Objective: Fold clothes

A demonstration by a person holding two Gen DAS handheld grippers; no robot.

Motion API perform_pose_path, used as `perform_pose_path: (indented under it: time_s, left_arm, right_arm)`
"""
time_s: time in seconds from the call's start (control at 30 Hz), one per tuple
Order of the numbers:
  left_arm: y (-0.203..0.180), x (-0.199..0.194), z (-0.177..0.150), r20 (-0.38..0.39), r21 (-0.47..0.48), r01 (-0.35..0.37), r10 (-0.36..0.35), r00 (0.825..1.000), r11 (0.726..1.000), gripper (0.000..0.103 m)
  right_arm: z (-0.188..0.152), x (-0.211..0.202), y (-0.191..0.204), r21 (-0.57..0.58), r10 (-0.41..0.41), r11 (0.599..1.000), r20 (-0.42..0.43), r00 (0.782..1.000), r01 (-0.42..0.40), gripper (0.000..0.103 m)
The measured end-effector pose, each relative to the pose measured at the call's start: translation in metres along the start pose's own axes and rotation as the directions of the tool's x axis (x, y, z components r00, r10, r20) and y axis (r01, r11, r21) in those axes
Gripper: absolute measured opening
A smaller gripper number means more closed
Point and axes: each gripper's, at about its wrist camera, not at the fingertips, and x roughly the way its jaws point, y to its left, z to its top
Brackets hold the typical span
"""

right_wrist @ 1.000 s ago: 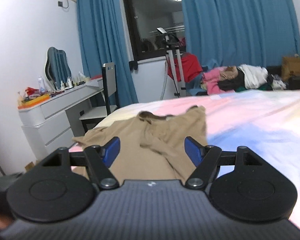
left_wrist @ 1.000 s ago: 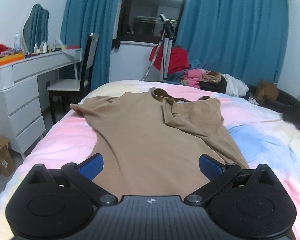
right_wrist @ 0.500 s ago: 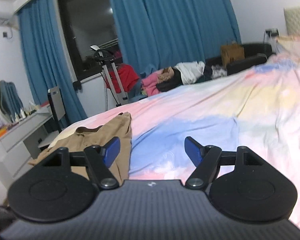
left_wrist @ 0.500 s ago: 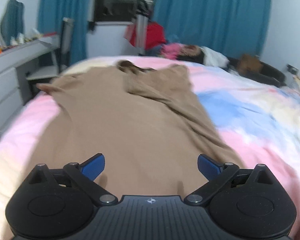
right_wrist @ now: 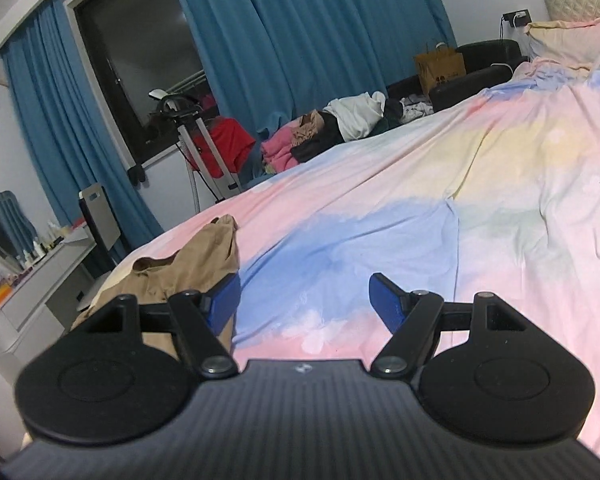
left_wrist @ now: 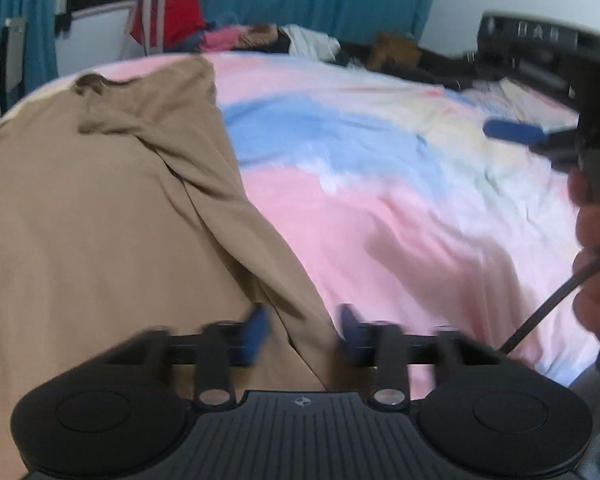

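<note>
a pastel bedsheet [right_wrist: 440,184] in pink, blue and yellow patches covers the bed and fills most of both views. blue curtains [right_wrist: 312,36] hang behind it around a dark window [right_wrist: 140,60]. the tan shirt [left_wrist: 100,208] lies spread flat on the left part of the sheet, its collar [left_wrist: 90,82] toward the far end and its right edge rumpled into a long fold. a pile of clothes [right_wrist: 340,124] sits beyond the bed, a brown paper bag [right_wrist: 439,67] near it carries dark print too small to read. the left gripper [left_wrist: 302,330] is blurred, its blue pads a narrow gap apart astride the shirt's lower right edge; i cannot tell whether they pinch the cloth. the right gripper [right_wrist: 304,296] hovers over bare sheet just right of the shirt, jaws spread wide and holding nothing. a small emblem on each gripper body is unreadable.
</note>
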Motion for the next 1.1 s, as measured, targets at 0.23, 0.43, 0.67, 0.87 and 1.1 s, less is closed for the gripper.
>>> perform_pose_path:
  time_s: [0.23,0.43,0.67,0.87,1.1]
  left_arm:
    - [0.063,-0.019,0.001,0.000,-0.255,0.179,-0.185,0.983,0.950,0.005]
    - [0.126,-0.025,-0.006,-0.059,-0.411,0.111,-0.148,0.987,0.905,0.005]
    - [0.135,-0.027,-0.004,-0.079,-0.373,0.009,-0.041,0.996,0.928,0.008]
    - [0.084,-0.028,0.009,-0.028,-0.295,0.102,-0.115,0.993,0.950,0.054]
    - [0.032,-0.003,0.003,-0.040,-0.188,0.087,-0.096,0.995,0.978,0.023]
  right_arm:
    - [-0.003,0.004,0.006,-0.020,0.008,1.000,-0.035,0.999,-0.008,0.073]
    - [-0.007,0.009,0.010,-0.031,0.007,0.999,-0.068,0.998,-0.010,0.073]
    - [-0.010,0.012,0.015,-0.047,0.009,0.999,-0.094,0.995,-0.013,0.073]
    - [-0.007,0.009,0.013,-0.036,0.017,0.999,-0.086,0.996,-0.020,0.073]
    - [-0.006,0.012,0.008,-0.025,0.017,0.999,-0.098,0.995,-0.019,0.073]
